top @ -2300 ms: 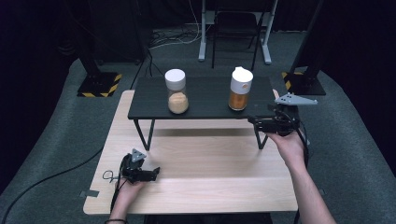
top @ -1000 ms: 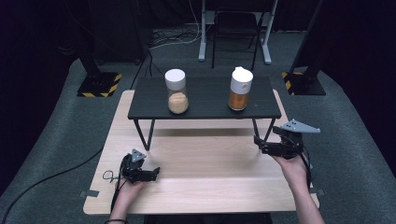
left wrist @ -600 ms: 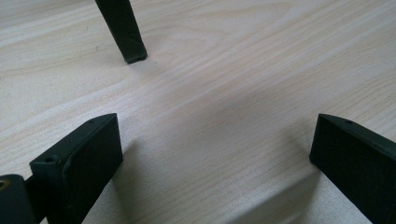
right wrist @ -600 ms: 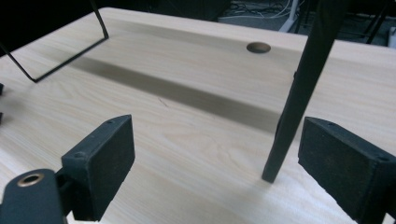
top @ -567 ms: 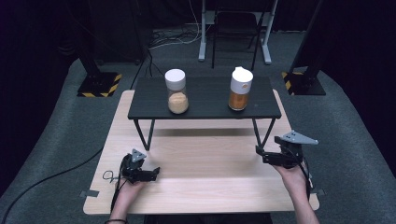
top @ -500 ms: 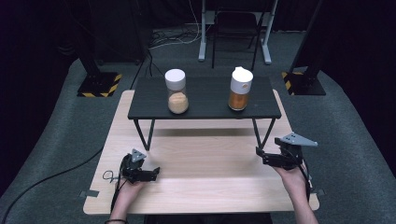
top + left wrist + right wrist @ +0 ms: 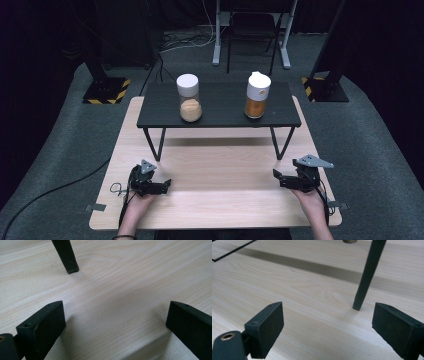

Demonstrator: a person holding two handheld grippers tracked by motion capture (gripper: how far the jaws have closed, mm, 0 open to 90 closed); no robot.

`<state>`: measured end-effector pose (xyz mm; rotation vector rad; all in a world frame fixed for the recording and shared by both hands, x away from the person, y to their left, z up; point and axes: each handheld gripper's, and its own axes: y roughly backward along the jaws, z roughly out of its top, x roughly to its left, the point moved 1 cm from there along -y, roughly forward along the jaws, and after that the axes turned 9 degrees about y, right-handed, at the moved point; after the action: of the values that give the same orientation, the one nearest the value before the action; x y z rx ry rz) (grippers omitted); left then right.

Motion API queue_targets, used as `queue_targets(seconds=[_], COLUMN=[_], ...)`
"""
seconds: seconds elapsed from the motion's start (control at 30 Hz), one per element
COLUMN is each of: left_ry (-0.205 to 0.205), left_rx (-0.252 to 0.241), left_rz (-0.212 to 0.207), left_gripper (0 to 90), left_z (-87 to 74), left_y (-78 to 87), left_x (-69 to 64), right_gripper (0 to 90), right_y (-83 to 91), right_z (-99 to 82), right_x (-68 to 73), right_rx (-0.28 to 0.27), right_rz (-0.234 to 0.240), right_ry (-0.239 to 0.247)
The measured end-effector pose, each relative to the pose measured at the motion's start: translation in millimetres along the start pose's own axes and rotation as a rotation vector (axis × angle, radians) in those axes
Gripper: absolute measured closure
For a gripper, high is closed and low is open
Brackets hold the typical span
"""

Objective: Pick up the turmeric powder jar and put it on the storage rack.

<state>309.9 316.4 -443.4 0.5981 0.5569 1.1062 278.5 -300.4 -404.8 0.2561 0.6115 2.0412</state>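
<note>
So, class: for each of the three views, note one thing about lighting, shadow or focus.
High view: the wooden table is brightly lit while the floor around it falls off into darkness, and the black shelf casts a shadow band beneath. Left gripper view: the near jaws look soft, with shadows beside them on the wood. Right gripper view: a dark shadow stripe crosses the wood behind the shelf leg.
</note>
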Motion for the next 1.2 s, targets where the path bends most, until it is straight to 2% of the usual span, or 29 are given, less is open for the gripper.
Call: queue_targets(seconds=[0.3, 0.6, 1.2], left_ry=[0.006, 0.006, 0.007], left_rx=[-0.003, -0.003, -0.003], left_rz=[0.001, 0.001, -0.001], left_gripper=[2.0, 1.9, 1.9], left_z=[-0.7, -0.8, -0.8], left_y=[0.0, 0.0, 0.0], left_x=[-0.8, -0.9, -0.7], right_gripper=[9.5, 9.7, 9.8], right_y=[-7.7, -13.5, -21.9], right_z=[-15.6, -28.3, -29.5], right_x=[-5.6, -4.2, 0.9], right_rx=[0.033, 0.083, 0.142], right_rz=[-0.007, -0.005, -0.019], right_ry=[-0.03, -0.045, -0.019])
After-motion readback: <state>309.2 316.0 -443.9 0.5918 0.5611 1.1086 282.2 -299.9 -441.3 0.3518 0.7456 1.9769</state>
